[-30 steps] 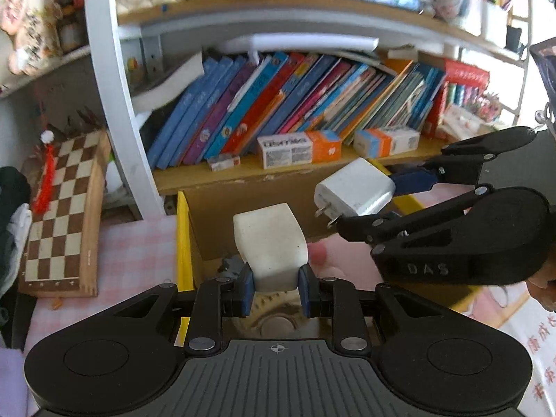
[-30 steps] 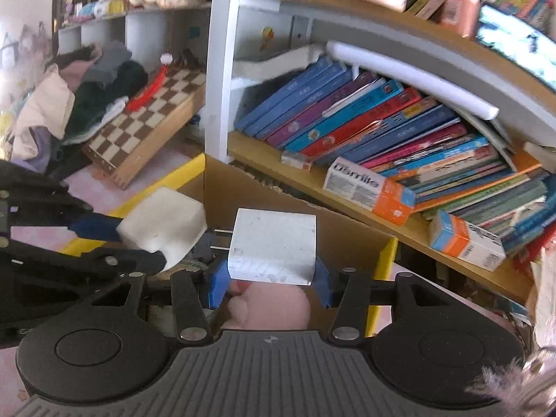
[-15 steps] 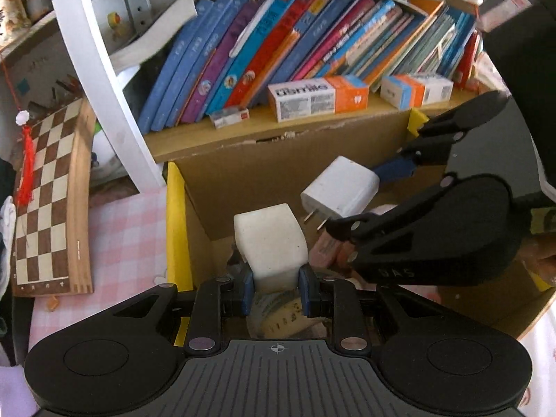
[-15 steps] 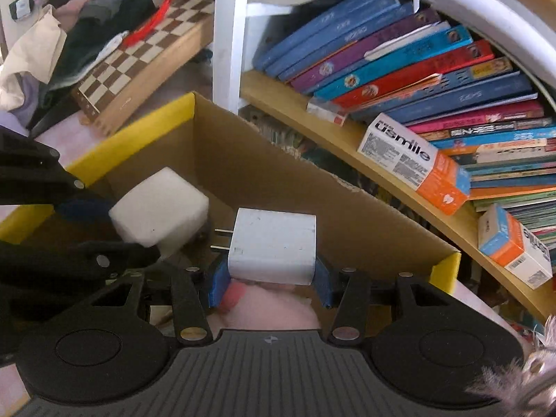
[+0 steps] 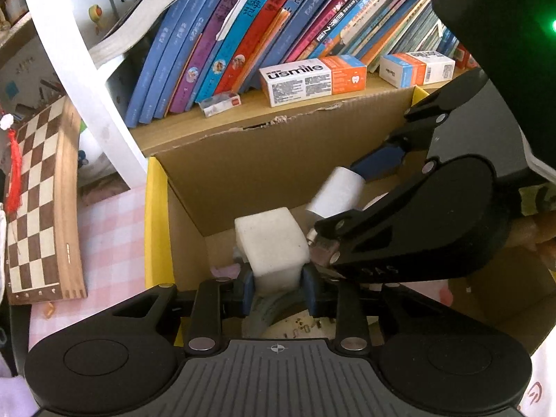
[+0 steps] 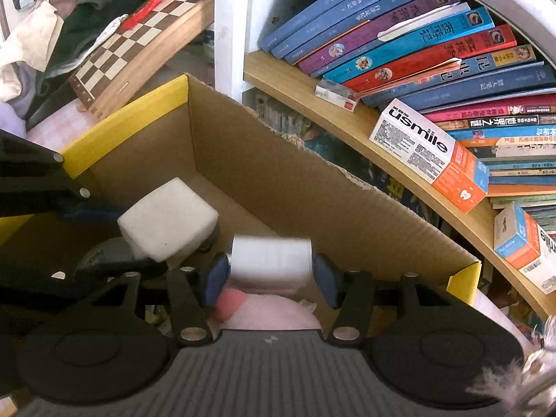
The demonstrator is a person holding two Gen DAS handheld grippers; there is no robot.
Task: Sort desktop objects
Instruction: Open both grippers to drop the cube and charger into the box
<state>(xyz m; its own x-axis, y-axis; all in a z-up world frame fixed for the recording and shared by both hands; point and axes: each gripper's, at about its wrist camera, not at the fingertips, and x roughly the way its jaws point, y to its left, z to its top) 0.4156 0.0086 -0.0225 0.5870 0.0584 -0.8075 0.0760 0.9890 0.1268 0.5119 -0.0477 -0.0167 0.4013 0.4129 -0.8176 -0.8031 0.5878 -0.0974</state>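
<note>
My left gripper (image 5: 276,286) is shut on a white foam block (image 5: 271,245) and holds it inside the open cardboard box (image 5: 264,160) with yellow rims. The block also shows in the right wrist view (image 6: 168,219). My right gripper (image 6: 271,278) has its jaws spread, with gaps on both sides of the white charger plug (image 6: 271,259), which looks blurred and is dropping into the box (image 6: 278,180). In the left wrist view the charger (image 5: 335,193) sits beside the right gripper's blue pad. A pink soft item (image 6: 264,309) lies in the box below.
A bookshelf with leaning books (image 5: 250,34) and usmile cartons (image 5: 312,78) stands right behind the box. A chessboard (image 5: 38,201) leans at the left on a pink checked cloth (image 5: 111,232). Clothes (image 6: 52,24) are piled at the far left.
Both grippers have moved down into the box. The right gripper's jaws have opened and let go of the charger, which is falling. The left still holds the block.
</note>
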